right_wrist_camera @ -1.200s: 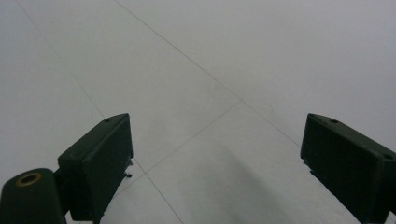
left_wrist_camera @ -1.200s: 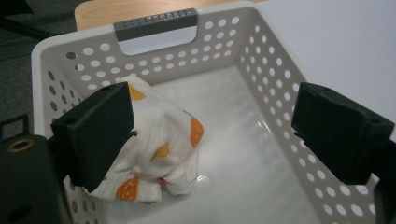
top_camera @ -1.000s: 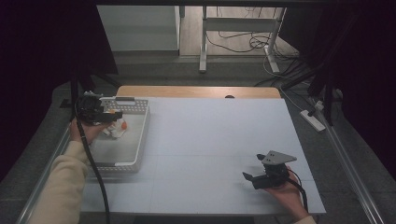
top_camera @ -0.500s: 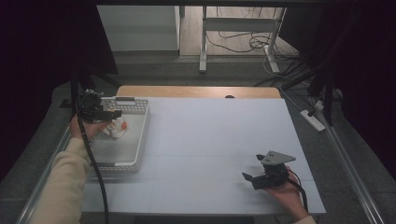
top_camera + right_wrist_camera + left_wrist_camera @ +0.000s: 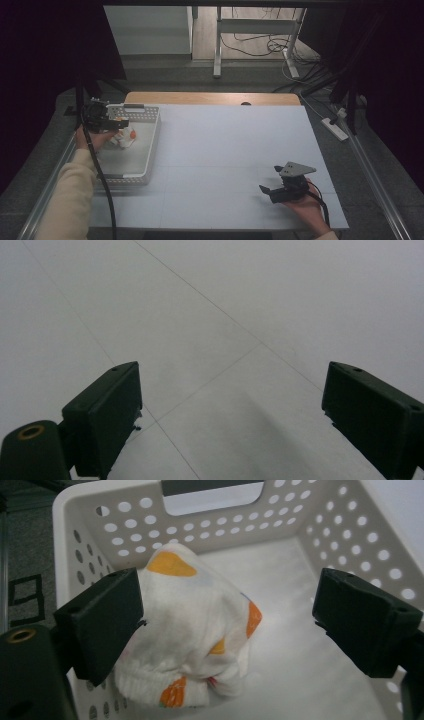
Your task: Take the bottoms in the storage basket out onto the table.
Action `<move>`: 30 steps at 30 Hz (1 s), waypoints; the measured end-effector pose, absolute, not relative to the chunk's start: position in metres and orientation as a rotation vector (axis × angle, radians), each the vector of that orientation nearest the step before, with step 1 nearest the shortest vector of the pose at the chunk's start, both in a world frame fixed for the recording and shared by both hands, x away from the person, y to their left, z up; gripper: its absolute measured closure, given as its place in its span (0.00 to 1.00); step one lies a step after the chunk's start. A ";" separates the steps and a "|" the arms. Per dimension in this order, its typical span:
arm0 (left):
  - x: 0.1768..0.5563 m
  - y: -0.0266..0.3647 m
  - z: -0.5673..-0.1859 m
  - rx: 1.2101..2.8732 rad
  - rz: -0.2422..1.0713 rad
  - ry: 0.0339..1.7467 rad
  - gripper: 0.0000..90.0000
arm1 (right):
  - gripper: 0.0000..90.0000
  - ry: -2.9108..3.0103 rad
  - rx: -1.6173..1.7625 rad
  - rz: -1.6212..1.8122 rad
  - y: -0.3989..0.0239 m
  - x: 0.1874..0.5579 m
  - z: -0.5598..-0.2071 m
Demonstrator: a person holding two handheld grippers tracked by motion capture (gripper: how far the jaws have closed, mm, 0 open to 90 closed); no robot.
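A pale tabletop [image 5: 235, 150] fills the middle of the high view, faint seam lines crossing it. At its left edge sits a white perforated basket [image 5: 150, 145], with a handle slot in its far wall at the top of the left gripper view. Inside the basket, toward the upper left of the high view, lies a bunched white cloth with orange patches [image 5: 192, 630]. The left gripper [image 5: 227, 615] hangs over it, jaws spread wide; one jaw touches the cloth's side, the other stands well apart. In the lower right of the high view, the right gripper [image 5: 270, 185] rests low over bare tabletop, jaws released and holding nothing.
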State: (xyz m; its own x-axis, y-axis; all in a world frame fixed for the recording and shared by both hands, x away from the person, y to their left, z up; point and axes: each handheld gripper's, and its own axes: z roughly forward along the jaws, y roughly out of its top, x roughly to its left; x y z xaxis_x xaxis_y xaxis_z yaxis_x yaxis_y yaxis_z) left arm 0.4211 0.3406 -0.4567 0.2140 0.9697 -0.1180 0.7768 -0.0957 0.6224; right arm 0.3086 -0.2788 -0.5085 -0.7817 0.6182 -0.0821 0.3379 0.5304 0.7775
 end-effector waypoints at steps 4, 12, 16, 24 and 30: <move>0.423 0.343 -0.460 1.927 0.439 1.627 0.14 | 0.10 2.427 0.791 1.121 -0.279 0.309 -0.509; 0.425 0.341 -0.472 1.945 0.432 1.643 0.14 | 0.10 2.431 0.792 1.116 -0.279 0.309 -0.509; 0.427 0.341 -0.476 1.946 0.427 1.652 0.14 | 0.10 2.431 0.796 1.117 -0.279 0.309 -0.509; 0.431 0.339 -0.479 1.976 0.444 1.660 0.14 | 0.10 2.433 0.794 1.115 -0.278 0.309 -0.510; 0.434 0.338 -0.482 1.990 0.445 1.670 0.14 | 0.10 2.438 0.795 1.109 -0.278 0.309 -0.510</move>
State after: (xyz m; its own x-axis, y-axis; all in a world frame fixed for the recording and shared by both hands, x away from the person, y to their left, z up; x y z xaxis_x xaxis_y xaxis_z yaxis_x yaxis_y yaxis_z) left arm 0.4345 0.3379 -0.4823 0.1941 0.9786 -0.0680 0.8148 -0.1222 0.5667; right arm 0.3090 -0.2780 -0.5100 -0.7830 0.6171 -0.0784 0.3463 0.5371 0.7691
